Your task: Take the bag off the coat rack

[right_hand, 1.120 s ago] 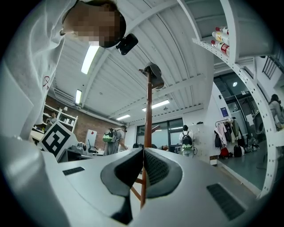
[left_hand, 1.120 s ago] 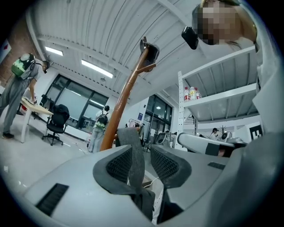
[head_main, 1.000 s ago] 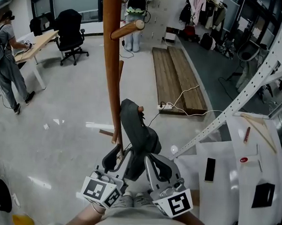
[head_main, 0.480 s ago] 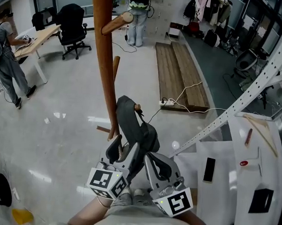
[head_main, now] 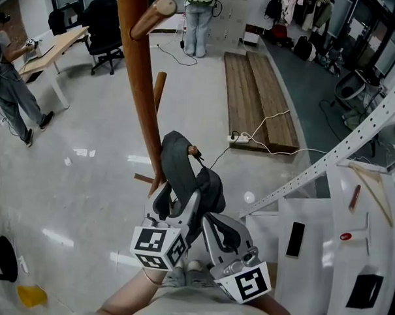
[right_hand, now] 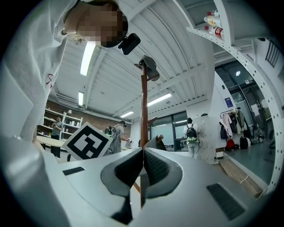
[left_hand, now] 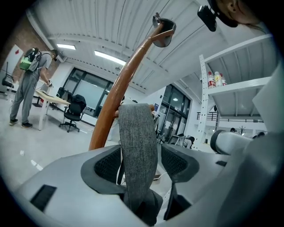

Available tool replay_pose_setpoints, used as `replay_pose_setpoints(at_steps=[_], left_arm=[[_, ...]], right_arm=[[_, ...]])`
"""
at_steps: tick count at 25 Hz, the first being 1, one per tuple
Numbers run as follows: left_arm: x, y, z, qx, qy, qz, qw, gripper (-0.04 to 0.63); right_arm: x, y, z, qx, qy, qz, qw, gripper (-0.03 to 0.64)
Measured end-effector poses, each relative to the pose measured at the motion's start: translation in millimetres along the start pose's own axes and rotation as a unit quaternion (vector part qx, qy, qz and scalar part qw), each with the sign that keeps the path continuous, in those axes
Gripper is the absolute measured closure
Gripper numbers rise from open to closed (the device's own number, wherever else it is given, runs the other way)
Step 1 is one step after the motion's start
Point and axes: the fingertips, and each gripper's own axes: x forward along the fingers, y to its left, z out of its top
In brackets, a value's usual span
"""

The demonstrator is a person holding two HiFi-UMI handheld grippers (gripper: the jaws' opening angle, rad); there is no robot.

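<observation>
A dark grey bag (head_main: 190,182) hangs by its strap from a short peg (head_main: 194,150) low on the wooden coat rack pole (head_main: 136,85). My left gripper (head_main: 175,208) is at the bag's left side, its jaws opening. In the left gripper view the grey strap (left_hand: 137,133) runs up between the pads (left_hand: 108,165) with a gap on each side. My right gripper (head_main: 209,221) sits just under the bag's lower edge. Its jaws are shut, and in the right gripper view (right_hand: 142,153) nothing shows between them. The pole (right_hand: 144,111) rises behind them.
A white table (head_main: 326,211) at the right carries a phone (head_main: 294,238), a red pen (head_main: 354,196) and a black pad (head_main: 359,291). A perforated metal strut (head_main: 341,156) slants across. Wooden planks (head_main: 259,97) and a cable lie on the floor. People, a desk and a chair stand far off.
The left gripper's jaws have opened off the strap, and that gripper has moved up and to the right, closer to the bag. The right gripper has stayed put.
</observation>
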Motion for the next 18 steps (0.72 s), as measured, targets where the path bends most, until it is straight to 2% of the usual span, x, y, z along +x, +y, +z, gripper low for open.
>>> replay_pose_setpoints(at_steps=[6, 14, 18], left_arm=[[9.3, -0.8, 0.4, -0.011, -0.003, -0.001, 0.9999, 0.306], [18.3, -7.1, -2.0, 0.000, -0.001, -0.035, 0.9994, 0.304], [27.4, -7.7, -1.2, -0.009, -0.004, -0.046, 0.9989, 0.304]], right_arm=[[1.0, -5.3, -6.9, 0.008, 0.004, 0.002, 1.000, 0.597], [3.2, -13.9, -15.9, 0.012, 0.015, 0.007, 1.000, 0.598], [3.3, -14.8, -21.3, 0.022, 0.022, 0.013, 0.999, 0.597]])
